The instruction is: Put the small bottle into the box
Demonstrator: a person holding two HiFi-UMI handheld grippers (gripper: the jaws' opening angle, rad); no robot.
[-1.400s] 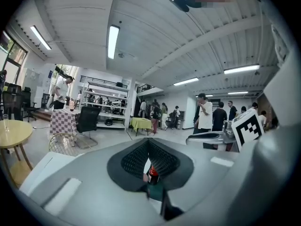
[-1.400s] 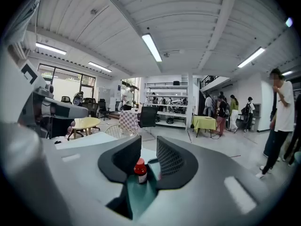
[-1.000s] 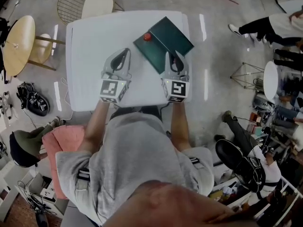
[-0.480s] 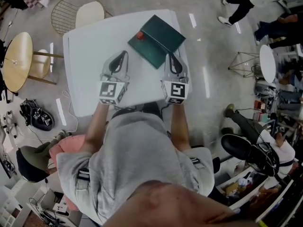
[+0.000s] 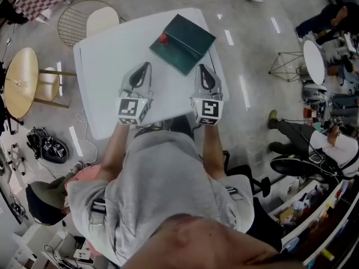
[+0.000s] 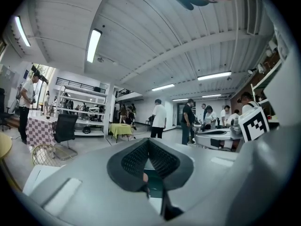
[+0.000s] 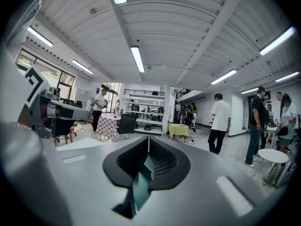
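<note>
A dark green flat box (image 5: 183, 35) lies on the far part of the white table (image 5: 106, 55). A small red bottle (image 5: 163, 38) sits at the box's left edge; whether it is on the box or beside it I cannot tell. My left gripper (image 5: 145, 66) hovers over the table short of the box, its jaws shut and empty. My right gripper (image 5: 202, 67) is just short of the box's near corner. Its jaws have just been closing and are shut with nothing between them. The right gripper view shows the box (image 7: 140, 188) as green below the shut pads.
A wire chair (image 5: 84, 15) stands beyond the table's far left corner, and a round wooden table (image 5: 19, 74) is at the left. A small round white table (image 5: 313, 60) and several people are at the right. The person's body is at the table's near edge.
Both grippers have drawn back from the box towards the person. The right gripper's tips were at the box's near edge and now stand clear of it.
</note>
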